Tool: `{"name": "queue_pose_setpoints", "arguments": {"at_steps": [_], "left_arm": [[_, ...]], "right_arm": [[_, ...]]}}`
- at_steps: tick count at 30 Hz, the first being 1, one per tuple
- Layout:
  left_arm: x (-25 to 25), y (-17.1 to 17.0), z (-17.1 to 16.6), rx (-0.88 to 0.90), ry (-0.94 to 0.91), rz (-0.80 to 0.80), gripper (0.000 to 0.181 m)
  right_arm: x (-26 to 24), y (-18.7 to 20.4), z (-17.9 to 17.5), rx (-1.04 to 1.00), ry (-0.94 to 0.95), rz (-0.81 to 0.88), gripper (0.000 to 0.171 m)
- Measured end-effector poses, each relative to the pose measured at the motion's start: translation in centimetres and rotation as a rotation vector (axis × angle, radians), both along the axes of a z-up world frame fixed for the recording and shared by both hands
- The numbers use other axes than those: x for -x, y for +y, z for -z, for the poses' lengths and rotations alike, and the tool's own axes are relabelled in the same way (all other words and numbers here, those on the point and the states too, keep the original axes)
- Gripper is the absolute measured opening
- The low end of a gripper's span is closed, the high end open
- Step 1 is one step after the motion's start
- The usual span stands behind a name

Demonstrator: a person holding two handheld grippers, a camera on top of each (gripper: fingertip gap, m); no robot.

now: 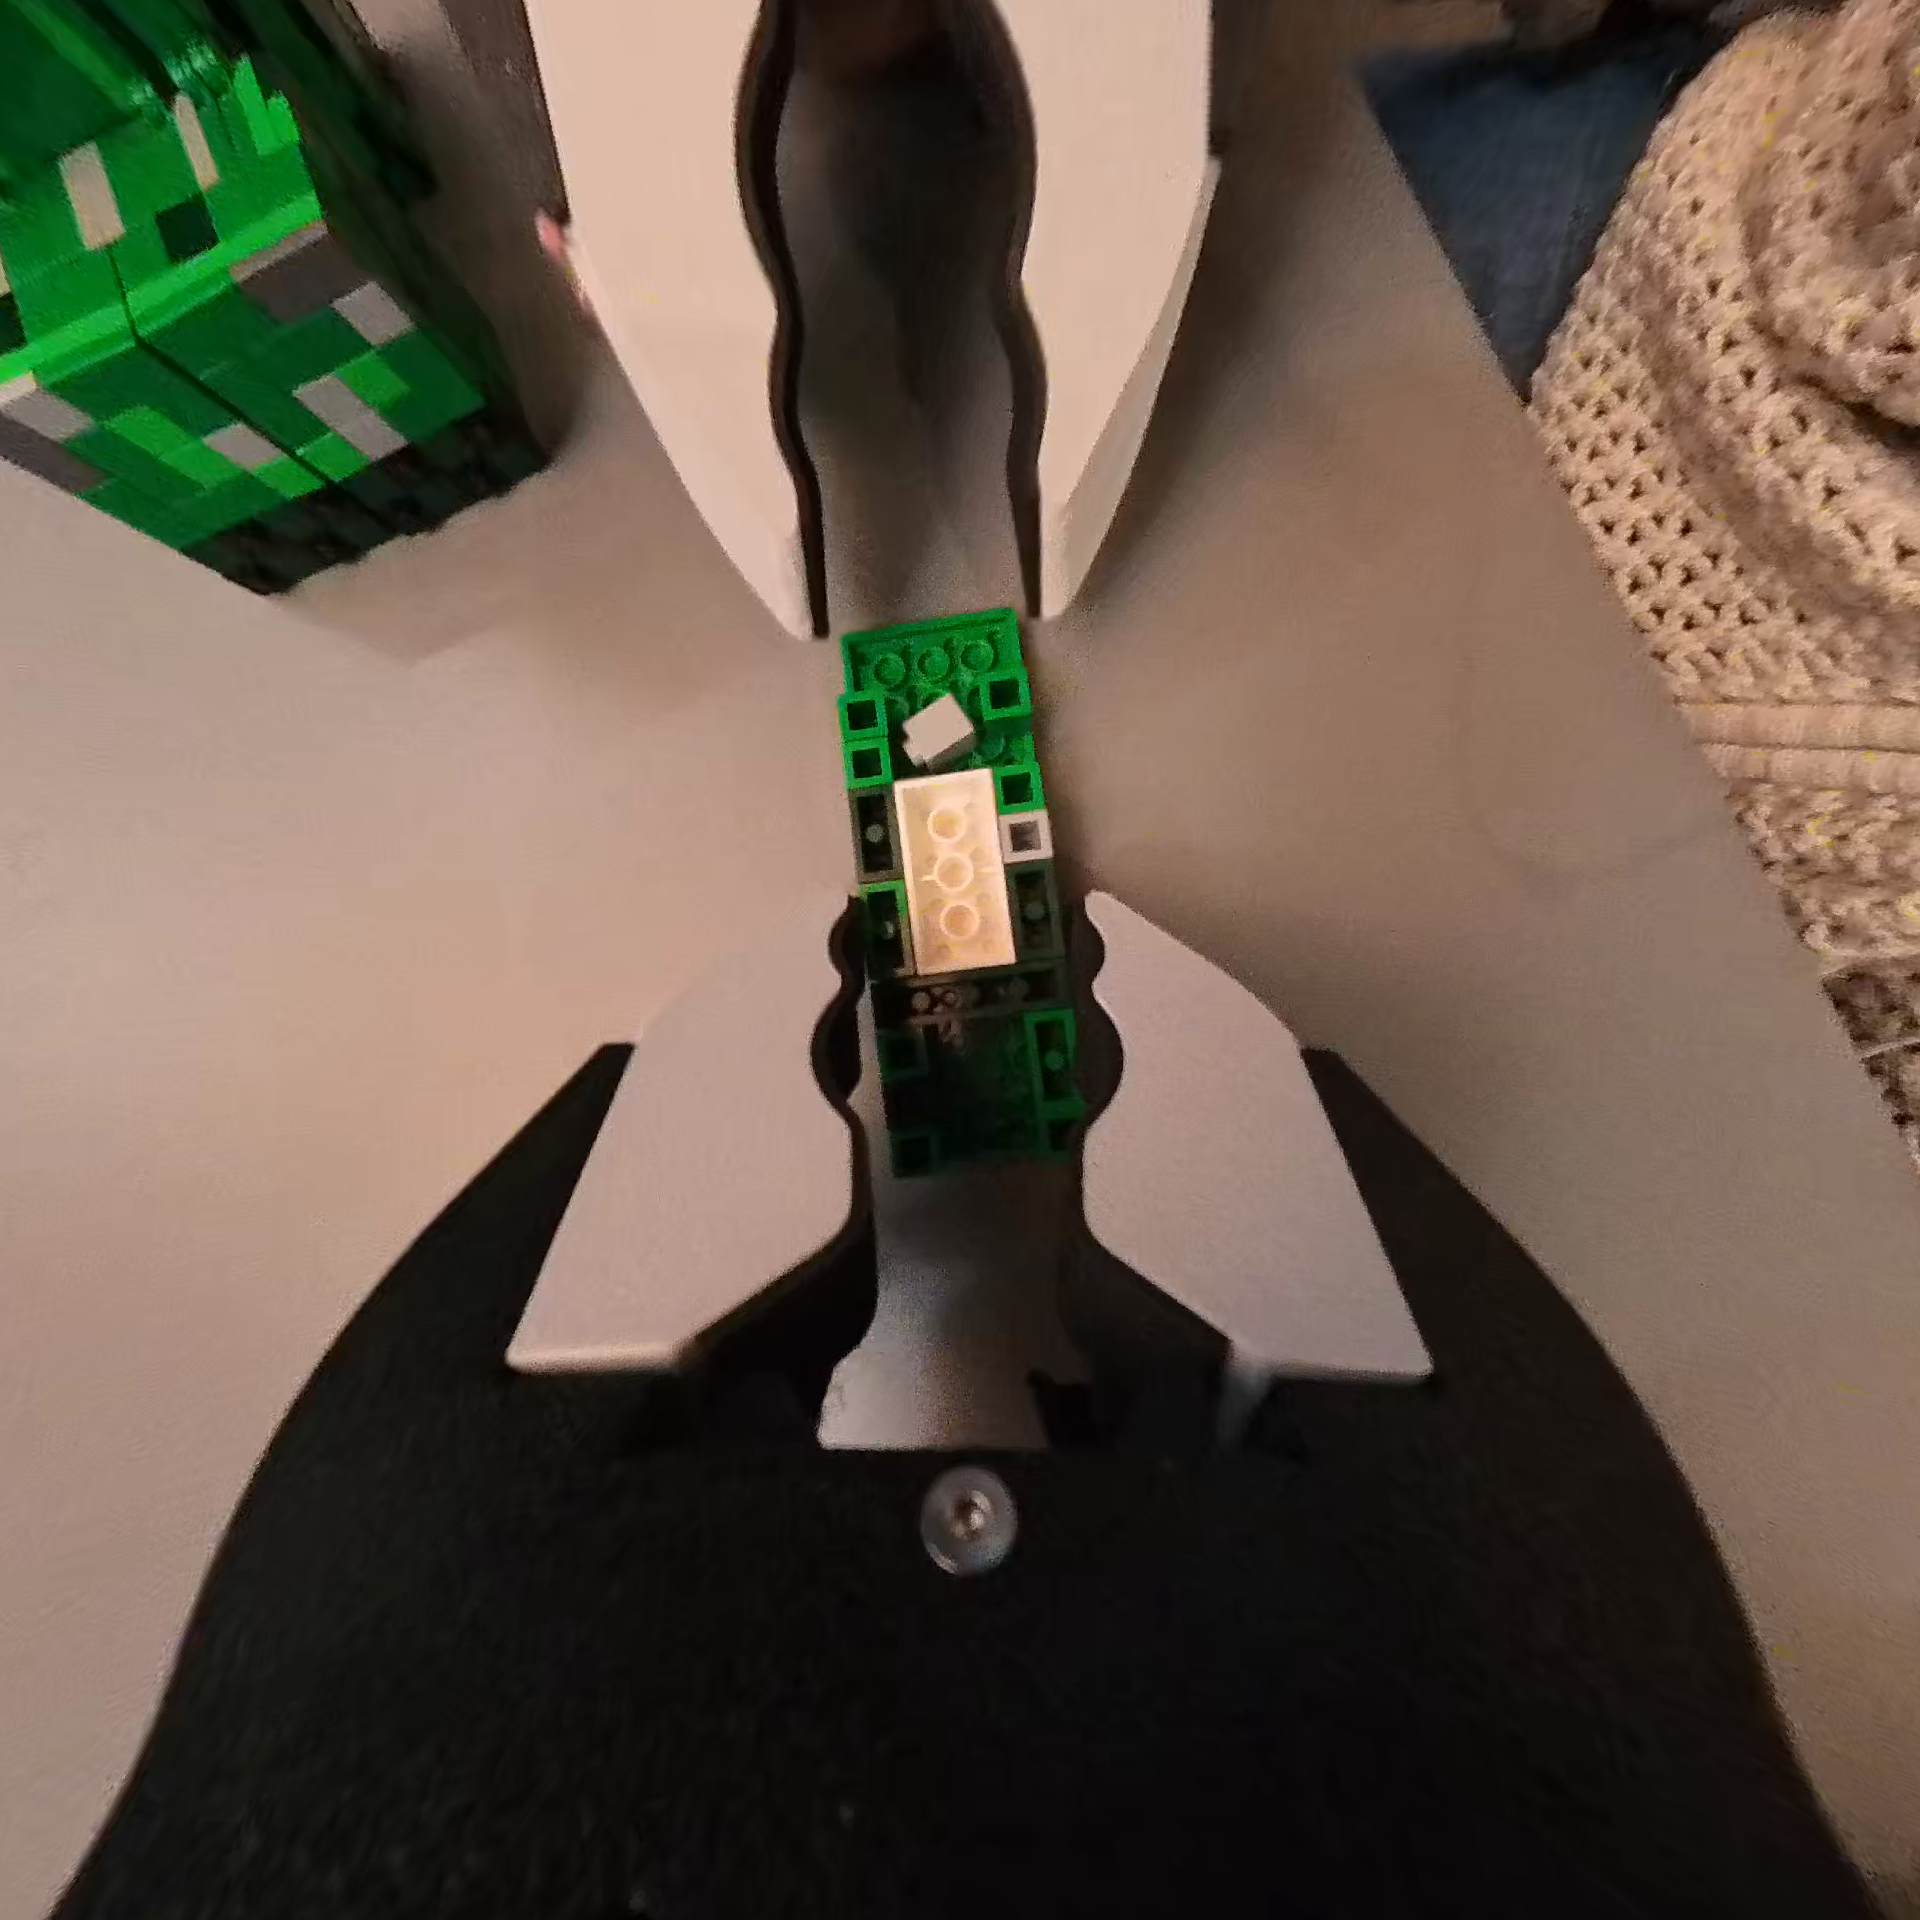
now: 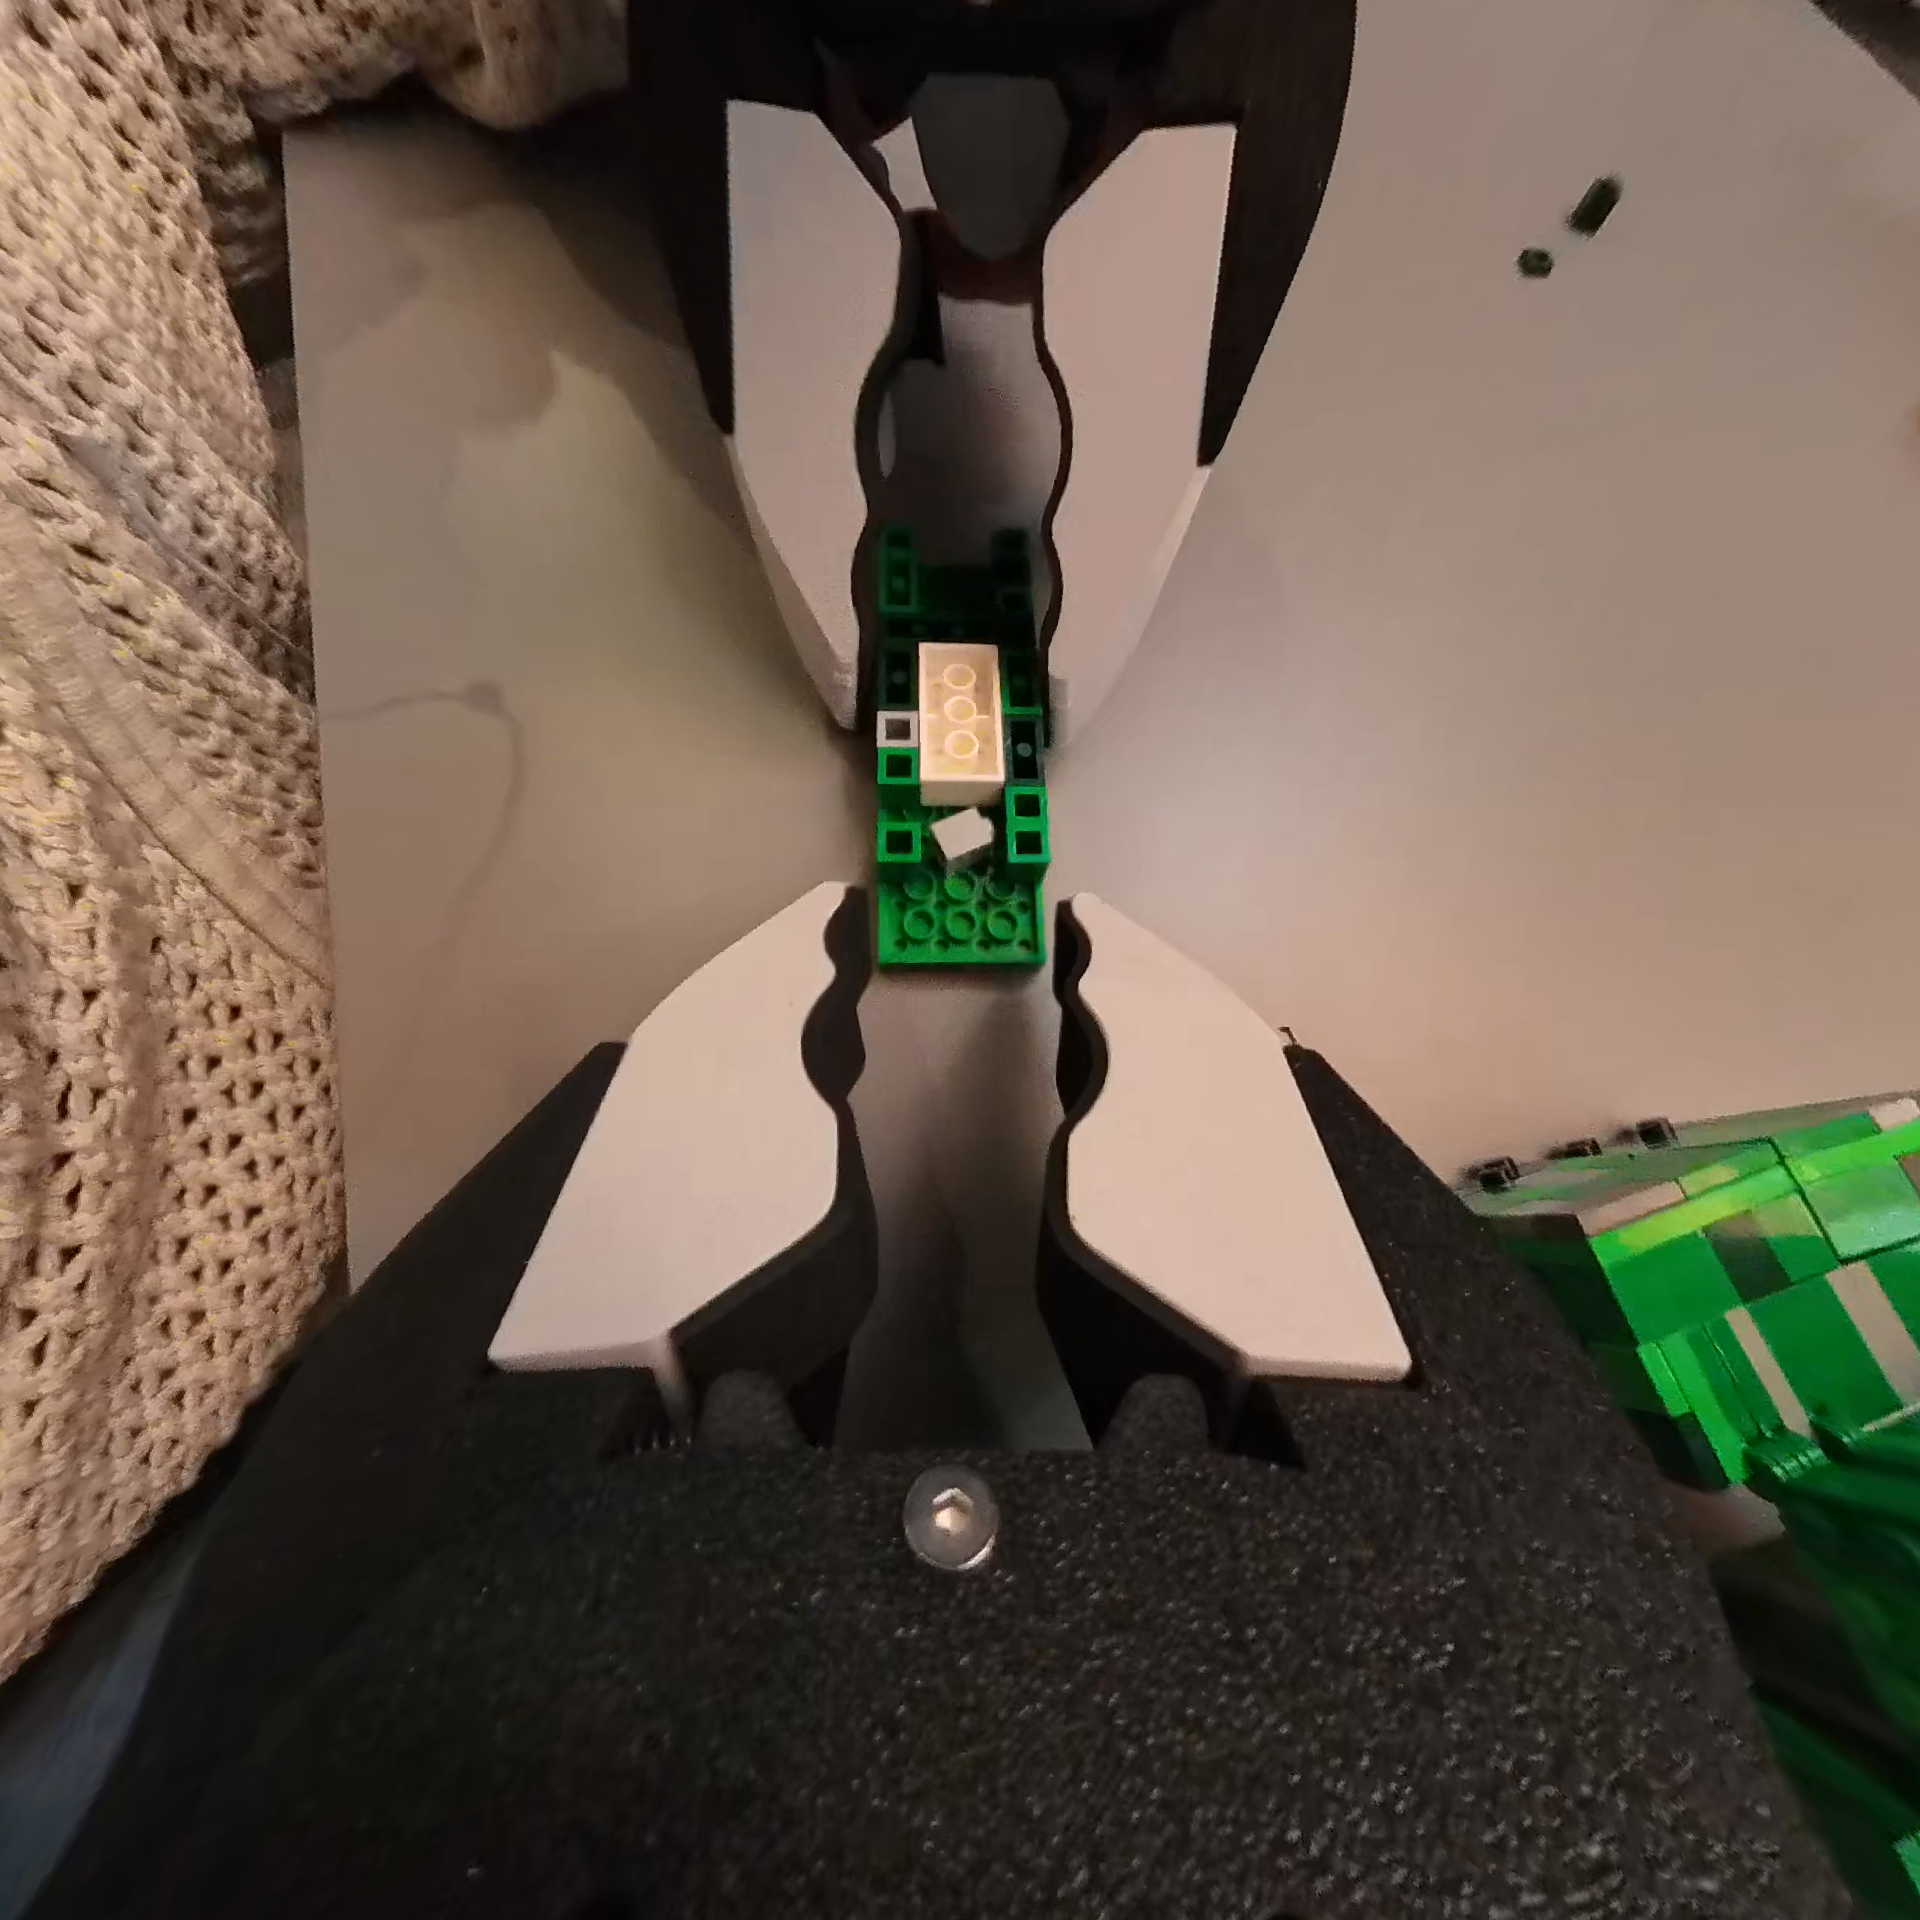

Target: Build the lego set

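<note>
A long narrow green lego assembly [image 1: 961, 1081] lies over the white table [image 1: 416, 831]. A white brick [image 1: 956, 878] sits on its middle. A small pale grey piece [image 1: 940, 732] lies tilted beside that brick. My left gripper [image 1: 971, 914] is shut on the assembly's near half. In the right wrist view, my right gripper [image 2: 958, 914] is open, its tips flanking the end of the assembly [image 2: 958, 925] with narrow gaps. The white brick [image 2: 961, 717], the grey piece [image 2: 961, 834] and the left gripper [image 2: 951, 717] show beyond. The right gripper [image 1: 928, 621] faces the left one.
A large green, grey and black lego build [image 1: 208, 312] stands to one side of the grippers and also shows in the right wrist view [image 2: 1714, 1299]. A beige knitted blanket [image 1: 1714, 416] lies along the table's other side. Two small dark pieces [image 2: 1595, 203] lie on the table. The left gripper's tips are roughly 5 cm from the right gripper's.
</note>
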State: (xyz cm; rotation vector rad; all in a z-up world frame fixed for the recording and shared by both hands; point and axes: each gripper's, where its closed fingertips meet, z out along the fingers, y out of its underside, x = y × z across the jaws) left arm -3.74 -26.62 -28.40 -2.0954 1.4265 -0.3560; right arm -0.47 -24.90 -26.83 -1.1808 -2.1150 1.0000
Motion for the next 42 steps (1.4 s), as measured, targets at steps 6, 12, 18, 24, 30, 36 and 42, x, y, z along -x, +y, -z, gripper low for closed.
{"name": "queue_pose_setpoints", "arguments": {"at_steps": [6,12,18,24,30,36,42], "left_arm": [[1.9,0.0,-0.3,0.048,0.187,0.020,0.036],[4.1,0.4,-1.9,0.071,0.385,-0.053,0.036],[5.4,0.9,-2.0,0.064,0.347,-0.138,0.036],[5.6,0.6,0.1,0.128,0.200,-0.168,0.037],[5.6,0.7,-0.5,0.007,0.077,-0.190,0.075],[4.1,0.5,-2.7,-0.264,-0.032,-0.182,0.074],[3.9,-0.1,-2.3,-0.218,-0.164,-0.125,0.068]], "right_arm": [[0.0,0.0,0.0,-0.021,0.009,0.010,0.034],[0.5,0.1,0.3,-0.040,-0.005,0.014,0.034],[1.1,0.7,0.4,-0.040,-0.012,0.043,0.034],[1.7,1.1,0.9,-0.054,-0.048,0.048,0.032],[2.1,0.8,0.9,-0.064,-0.084,0.021,0.027],[1.7,0.7,0.2,-0.038,-0.081,0.111,0.025],[2.3,0.4,1.1,-0.021,-0.082,0.113,0.027]]}}
